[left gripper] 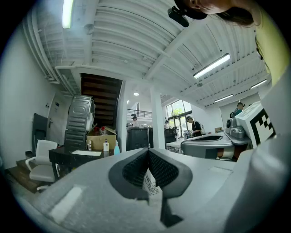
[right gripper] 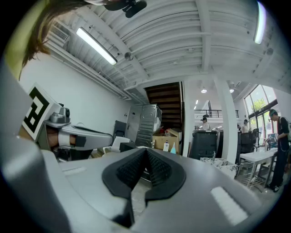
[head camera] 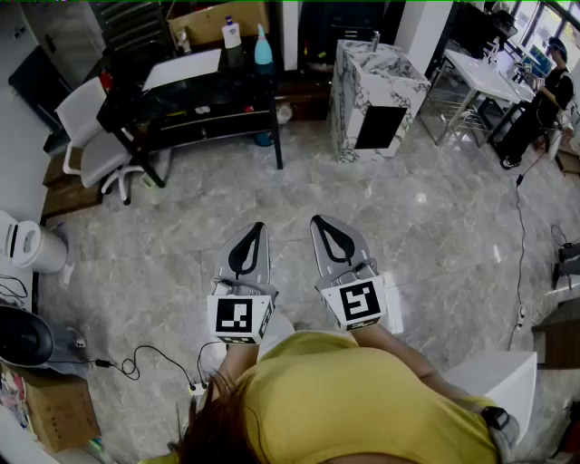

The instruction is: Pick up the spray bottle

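Closest to the head camera is the person's yellow shirt (head camera: 362, 399), with both arms held out over the grey marble floor (head camera: 435, 227). From that view I see the left gripper (head camera: 256, 234) and the right gripper (head camera: 323, 228) side by side, both level and pointing into the room.

Looking along the left gripper (left gripper: 148, 151), I see its jaws closed, the dark pads meeting at the tip with nothing between them. The right gripper (right gripper: 145, 151) looks the same: jaws closed, pads together, empty.

The spray bottle (head camera: 263, 47), a small teal one, stands upright well ahead of both sets of jaws, on the far part of a black tabletop (head camera: 208, 95). In the left gripper view the spray bottle (left gripper: 116, 148) sits a little left of the jaw tips. In the right gripper view the spray bottle (right gripper: 173, 148) sits a little to their right. Neither gripper is anywhere near touching it.

Just to the left of the spray bottle is a white bottle (head camera: 231, 33). A cardboard box (head camera: 217, 18) sits behind the pair. A white sheet of paper (head camera: 183, 68) lies on the tabletop further left. A white chair (head camera: 91, 127) stands off to the left of the left jaws, beside the tabletop. Ahead and to the right of the right jaws stands a marble-patterned cabinet (head camera: 376, 86).
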`<state>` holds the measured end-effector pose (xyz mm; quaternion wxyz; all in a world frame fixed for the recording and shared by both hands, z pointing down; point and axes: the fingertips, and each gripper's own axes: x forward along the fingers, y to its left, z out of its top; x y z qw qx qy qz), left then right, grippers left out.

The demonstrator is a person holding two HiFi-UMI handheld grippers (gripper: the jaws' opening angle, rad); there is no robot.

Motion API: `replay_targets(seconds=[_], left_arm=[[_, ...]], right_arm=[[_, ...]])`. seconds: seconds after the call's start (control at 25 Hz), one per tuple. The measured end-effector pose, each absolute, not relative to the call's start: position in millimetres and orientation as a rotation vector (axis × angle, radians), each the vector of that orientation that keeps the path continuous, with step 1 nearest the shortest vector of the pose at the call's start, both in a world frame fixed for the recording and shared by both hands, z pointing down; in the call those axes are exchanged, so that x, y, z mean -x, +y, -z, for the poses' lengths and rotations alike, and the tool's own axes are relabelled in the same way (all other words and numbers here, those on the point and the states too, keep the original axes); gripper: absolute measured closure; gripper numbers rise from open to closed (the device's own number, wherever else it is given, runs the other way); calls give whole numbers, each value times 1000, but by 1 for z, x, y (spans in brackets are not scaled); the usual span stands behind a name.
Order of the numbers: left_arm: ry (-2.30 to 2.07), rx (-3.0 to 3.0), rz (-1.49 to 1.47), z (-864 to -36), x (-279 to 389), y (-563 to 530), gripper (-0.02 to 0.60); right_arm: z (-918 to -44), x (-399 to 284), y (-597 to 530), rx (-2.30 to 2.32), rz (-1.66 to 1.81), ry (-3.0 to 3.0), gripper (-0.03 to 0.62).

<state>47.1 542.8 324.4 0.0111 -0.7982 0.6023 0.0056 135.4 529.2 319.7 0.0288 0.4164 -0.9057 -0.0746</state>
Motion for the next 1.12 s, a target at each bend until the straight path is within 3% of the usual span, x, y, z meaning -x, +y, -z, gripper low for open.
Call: replay_targets(seconds=[0.4, 0.48, 0.68, 1.12], left_arm=[[1890, 2505, 10, -345, -46, 503, 572], [1888, 2518, 19, -351, -40, 486, 492], [1846, 2561, 33, -360, -25, 430, 441], [1760, 2616, 48, -357, 19, 289, 419]], right_arm=[[-342, -140, 488, -1295, 228, -2785, 593], [-343, -133, 474, -1290, 233, -2786, 593], [-346, -120, 425, -1330, 225, -2776, 593], [-356, -76, 293, -1360, 206, -2712, 592]])
